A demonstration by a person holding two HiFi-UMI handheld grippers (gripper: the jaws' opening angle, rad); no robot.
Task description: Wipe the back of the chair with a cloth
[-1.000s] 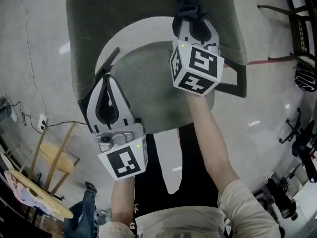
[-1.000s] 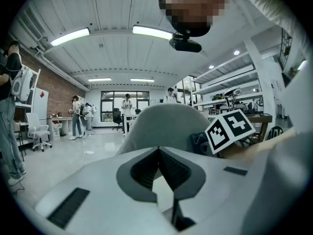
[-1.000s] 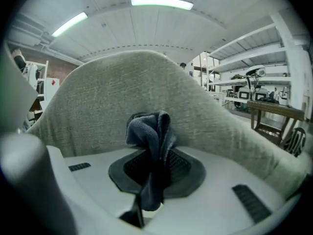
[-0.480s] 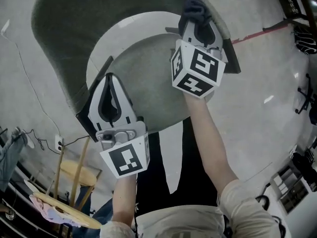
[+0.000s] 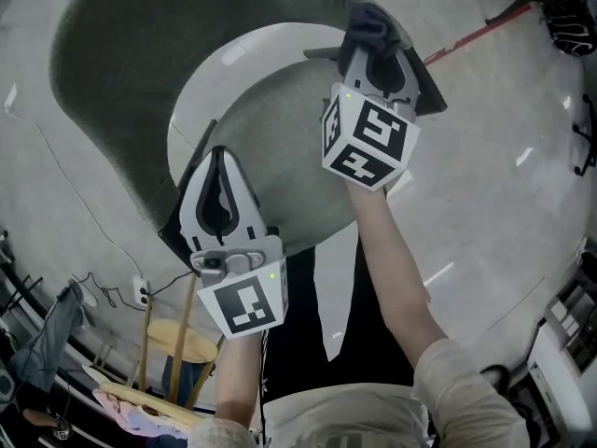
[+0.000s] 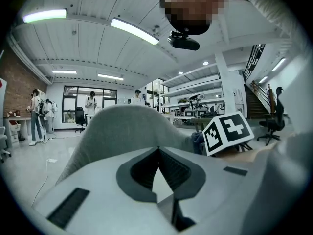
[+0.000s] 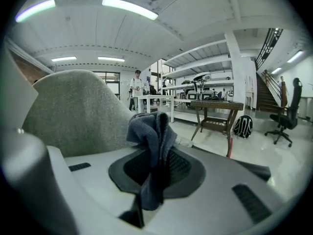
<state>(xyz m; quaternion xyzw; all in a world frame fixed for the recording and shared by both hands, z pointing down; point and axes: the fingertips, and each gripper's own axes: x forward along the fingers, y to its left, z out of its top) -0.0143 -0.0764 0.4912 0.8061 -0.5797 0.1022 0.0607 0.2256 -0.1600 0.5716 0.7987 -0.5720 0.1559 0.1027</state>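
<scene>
Head view, looking steeply down: my right gripper [image 5: 373,43] reaches to the far right end of the chair back [image 5: 112,73], a curved grey upholstered panel set behind a white shell [image 5: 201,91] and a grey seat [image 5: 270,147]. Its 2 jaws are clenched on the cloth [image 5: 366,17], a dark blue-grey rag that bunches up above the jaw tips. The cloth lies at the right edge of the chair back; contact between the 2 cannot be made out from here. The right marker cube [image 5: 368,143] faces the camera, with my forearm [image 5: 401,287] trailing below it.

My left gripper [image 5: 216,157] hangs above the seat's left edge, well apart from the right one. Its jaws are closed tip to tip with nothing between them.

Right gripper view: the cloth [image 7: 154,146] stands pinched between the pads and droops down over them. The chair back [image 7: 73,111] rises just to its left. A wooden table [image 7: 215,111] and a backpack [image 7: 242,126] stand on the floor beyond.

Left gripper view: the empty jaws meet at their tips, leaving only a small pale wedge lower down. They face the chair back [image 6: 127,126], and the right marker cube [image 6: 227,131] shows at its right.
</scene>
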